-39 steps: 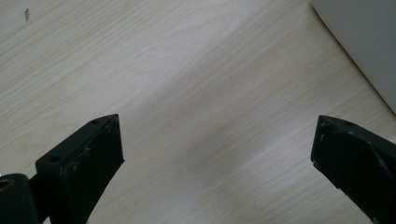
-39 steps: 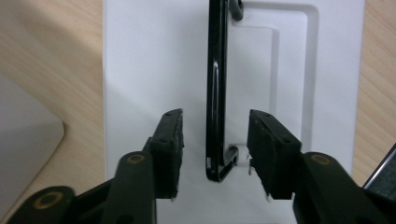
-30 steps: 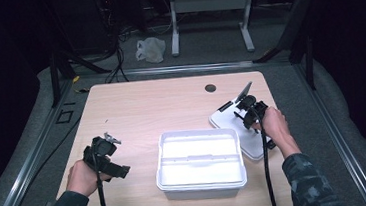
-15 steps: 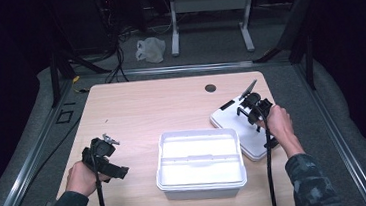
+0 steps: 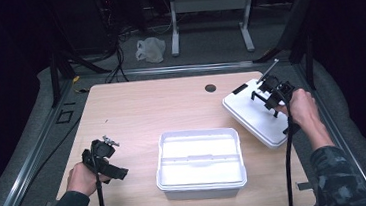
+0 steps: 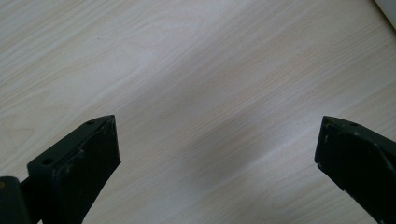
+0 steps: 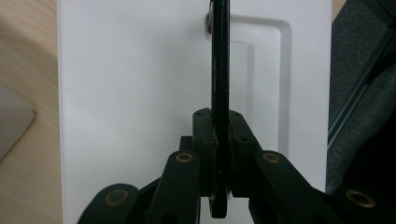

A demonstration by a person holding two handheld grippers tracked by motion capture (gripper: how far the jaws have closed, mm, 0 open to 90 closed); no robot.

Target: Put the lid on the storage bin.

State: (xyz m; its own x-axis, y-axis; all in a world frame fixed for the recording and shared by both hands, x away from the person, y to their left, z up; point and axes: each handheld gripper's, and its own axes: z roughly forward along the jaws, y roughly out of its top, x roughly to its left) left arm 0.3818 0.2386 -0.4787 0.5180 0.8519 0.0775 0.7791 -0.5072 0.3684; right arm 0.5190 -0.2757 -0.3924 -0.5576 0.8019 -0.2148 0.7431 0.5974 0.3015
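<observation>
A white open bin (image 5: pixel 200 164) with a divider inside stands at the middle front of the wooden table (image 5: pixel 141 111). To its right is a white flat lid (image 5: pixel 252 117), tilted and raised at its far right side. My right gripper (image 5: pixel 272 94) is shut on the thin black handle strap (image 7: pixel 219 60) fixed to the lid (image 7: pixel 130 84), and the jaws (image 7: pixel 219 119) pinch it edge-on. My left gripper (image 5: pixel 112 170) rests low at the front left of the table, apart from the bin. Its jaws (image 6: pixel 217 140) are wide open over bare wood.
A small round hole (image 5: pixel 210 88) is set in the table near its far edge. Metal rails (image 5: pixel 39 145) run along both sides of the table. A white plastic bag (image 5: pixel 150 49) lies on the floor beyond. A corner of the bin (image 7: pixel 11 126) shows left of the lid.
My right hand has risen and drifted right with the lid's strap in its jaws, so the lid is lifted and tilted. My left hand has stayed where it was.
</observation>
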